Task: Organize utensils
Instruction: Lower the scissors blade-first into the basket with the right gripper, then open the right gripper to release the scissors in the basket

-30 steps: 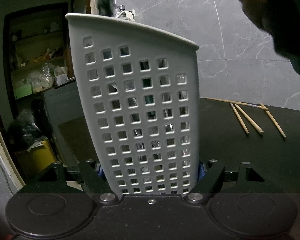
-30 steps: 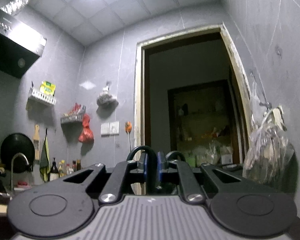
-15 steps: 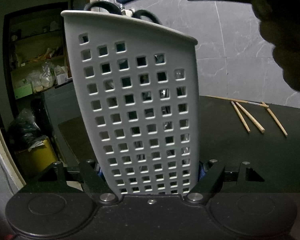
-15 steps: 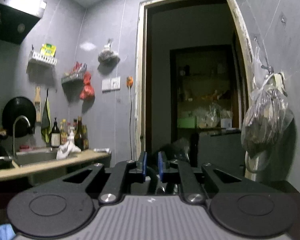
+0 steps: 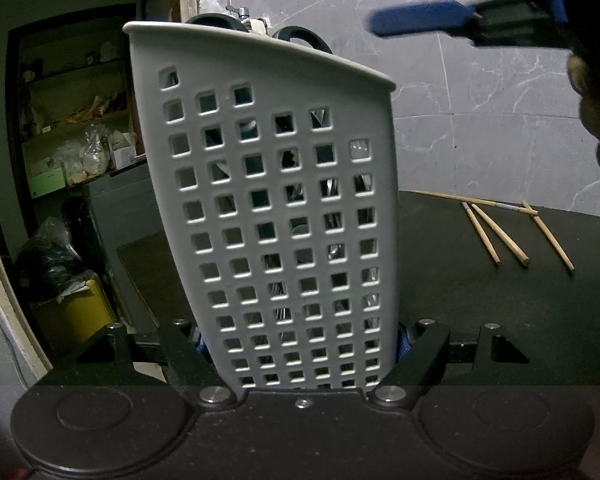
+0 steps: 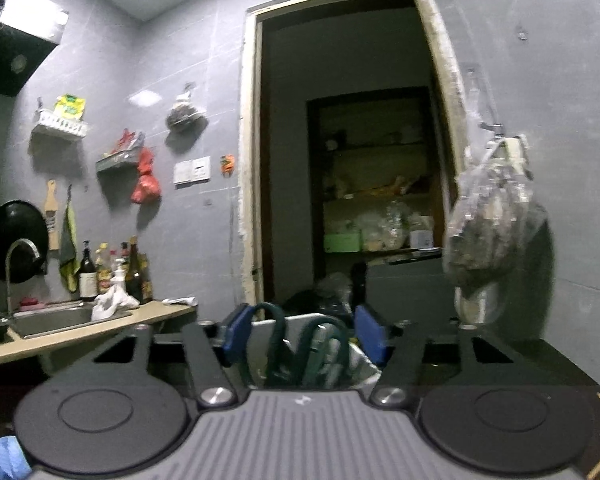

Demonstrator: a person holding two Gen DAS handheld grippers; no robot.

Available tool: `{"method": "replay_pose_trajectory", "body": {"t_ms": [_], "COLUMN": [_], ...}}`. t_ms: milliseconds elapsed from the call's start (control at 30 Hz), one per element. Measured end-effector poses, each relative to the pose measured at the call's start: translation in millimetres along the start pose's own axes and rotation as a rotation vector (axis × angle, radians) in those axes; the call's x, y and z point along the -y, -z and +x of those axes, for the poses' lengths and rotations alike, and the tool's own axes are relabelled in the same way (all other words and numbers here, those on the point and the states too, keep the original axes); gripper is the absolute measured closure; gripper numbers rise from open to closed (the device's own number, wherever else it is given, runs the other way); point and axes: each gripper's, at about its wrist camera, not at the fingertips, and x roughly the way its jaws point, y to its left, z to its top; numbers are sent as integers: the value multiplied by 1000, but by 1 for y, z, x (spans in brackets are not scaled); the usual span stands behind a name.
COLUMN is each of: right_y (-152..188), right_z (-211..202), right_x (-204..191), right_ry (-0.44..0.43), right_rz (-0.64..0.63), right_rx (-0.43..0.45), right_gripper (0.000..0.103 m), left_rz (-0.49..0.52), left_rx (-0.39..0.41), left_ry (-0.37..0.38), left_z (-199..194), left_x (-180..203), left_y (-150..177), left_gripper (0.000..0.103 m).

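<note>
White perforated utensil holder upright, dark-handled scissors standing inside, wooden chopsticks scattered on dark counter

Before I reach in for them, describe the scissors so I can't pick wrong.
Find the white perforated utensil holder clamped in the left gripper on the black counter. The scissors stand inside: two dark looped handles above its rim, unlike the wooden chopsticks lying flat.

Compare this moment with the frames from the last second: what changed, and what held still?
The right gripper carried the scissors down into the white utensil holder; its jaws have just been opening, letting them go. The left gripper stayed clamped on the holder, and the chopsticks did not move.
</note>
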Motion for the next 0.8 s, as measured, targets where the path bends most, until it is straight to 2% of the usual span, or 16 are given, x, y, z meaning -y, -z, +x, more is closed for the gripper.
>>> {"method": "replay_pose_trajectory", "body": {"t_ms": [167,500,800], "right_y": [6,25,51], "right_z": [-20,-62,-99], "right_x": [13,27,42], "right_ry": [78,238,407], "right_rz": [36,78,126], "right_rx": [8,7,-74], "right_gripper": [19,3,0], "left_rz": [-1,-2,-10], "left_rx": [0,0,1], "left_ry": [-1,-5,-13], "left_z": [0,-2,-2], "left_x": [0,0,4], "left_y": [0,0,1], "left_gripper": [25,25,24]}}
